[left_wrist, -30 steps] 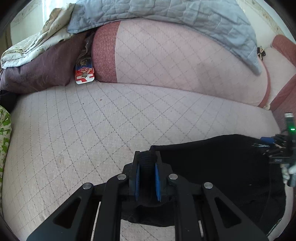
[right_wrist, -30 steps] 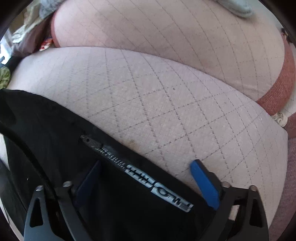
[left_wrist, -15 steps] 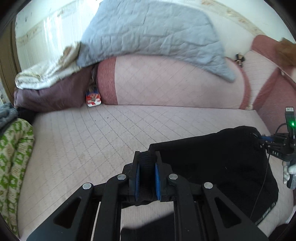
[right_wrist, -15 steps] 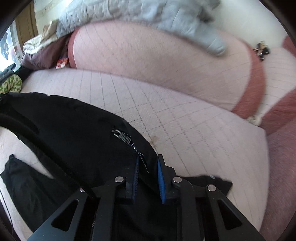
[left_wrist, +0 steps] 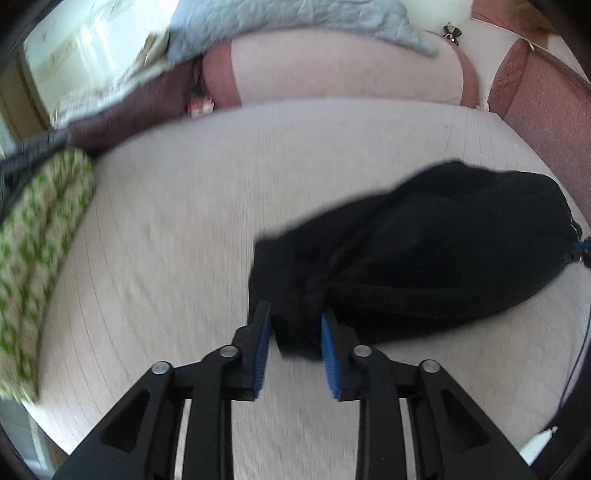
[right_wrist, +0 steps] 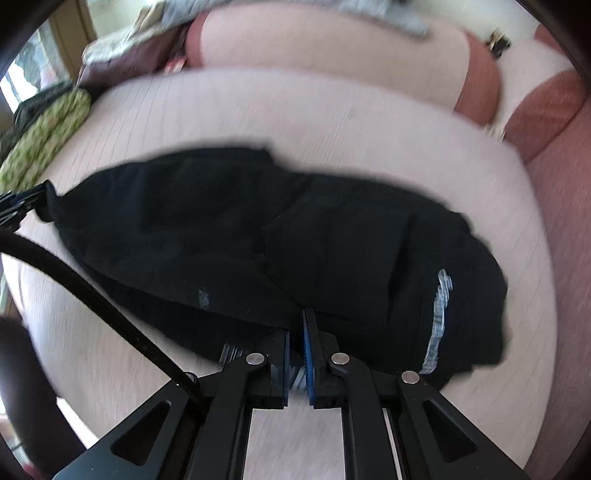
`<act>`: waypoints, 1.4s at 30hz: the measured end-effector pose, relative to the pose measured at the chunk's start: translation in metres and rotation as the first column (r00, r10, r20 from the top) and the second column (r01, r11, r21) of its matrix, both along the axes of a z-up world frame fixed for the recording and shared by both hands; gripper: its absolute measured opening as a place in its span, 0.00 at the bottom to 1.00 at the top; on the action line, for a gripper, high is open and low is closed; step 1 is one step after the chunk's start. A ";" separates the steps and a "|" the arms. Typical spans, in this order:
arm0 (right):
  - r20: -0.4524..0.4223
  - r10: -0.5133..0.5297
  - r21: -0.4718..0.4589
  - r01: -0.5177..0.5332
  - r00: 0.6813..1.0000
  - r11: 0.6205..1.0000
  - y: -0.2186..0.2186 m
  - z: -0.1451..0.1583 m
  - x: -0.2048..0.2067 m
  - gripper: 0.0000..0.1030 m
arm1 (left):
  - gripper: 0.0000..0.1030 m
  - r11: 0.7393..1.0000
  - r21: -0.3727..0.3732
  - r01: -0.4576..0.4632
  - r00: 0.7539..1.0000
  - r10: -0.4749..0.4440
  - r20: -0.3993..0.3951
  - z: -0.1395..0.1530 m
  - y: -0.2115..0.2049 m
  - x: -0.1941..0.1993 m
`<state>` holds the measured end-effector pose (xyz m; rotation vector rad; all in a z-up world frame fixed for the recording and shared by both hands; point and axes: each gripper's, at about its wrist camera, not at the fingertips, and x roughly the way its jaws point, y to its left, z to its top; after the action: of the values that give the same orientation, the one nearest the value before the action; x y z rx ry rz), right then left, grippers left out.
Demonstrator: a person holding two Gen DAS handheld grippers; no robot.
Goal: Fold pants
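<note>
The black pants (left_wrist: 436, 251) lie bunched on the pale quilted sofa seat (left_wrist: 177, 229). In the left wrist view my left gripper (left_wrist: 293, 325) has its blue pads apart, with a corner of the pants between them. In the right wrist view the pants (right_wrist: 295, 236) spread across the seat, with a striped waistband label (right_wrist: 437, 321) at the right. My right gripper (right_wrist: 297, 332) is shut on the near edge of the pants. The frames are blurred by motion.
A green patterned cloth (left_wrist: 33, 251) lies at the seat's left end. A grey quilt (left_wrist: 295, 26) drapes over the backrest (left_wrist: 343, 74). A red armrest (left_wrist: 546, 103) bounds the right side. A black cable (right_wrist: 96, 299) crosses the right wrist view.
My left gripper has opened on the pants corner it held. Both grippers have pulled back and up, and the pants have been drawn together into a heap on the seat.
</note>
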<state>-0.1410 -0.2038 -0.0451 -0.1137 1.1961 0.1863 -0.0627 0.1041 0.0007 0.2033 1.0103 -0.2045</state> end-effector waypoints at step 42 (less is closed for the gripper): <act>0.008 0.478 0.098 -0.477 0.878 0.874 0.328 -0.019 0.098 0.17 | 0.27 0.800 -0.482 -0.357 0.931 0.260 -0.258 -0.037 0.099 -0.010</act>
<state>-0.0432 0.1243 -0.0643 -0.3250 1.1558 0.6828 -0.0725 0.2028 -0.0367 -0.4903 1.1139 -0.1919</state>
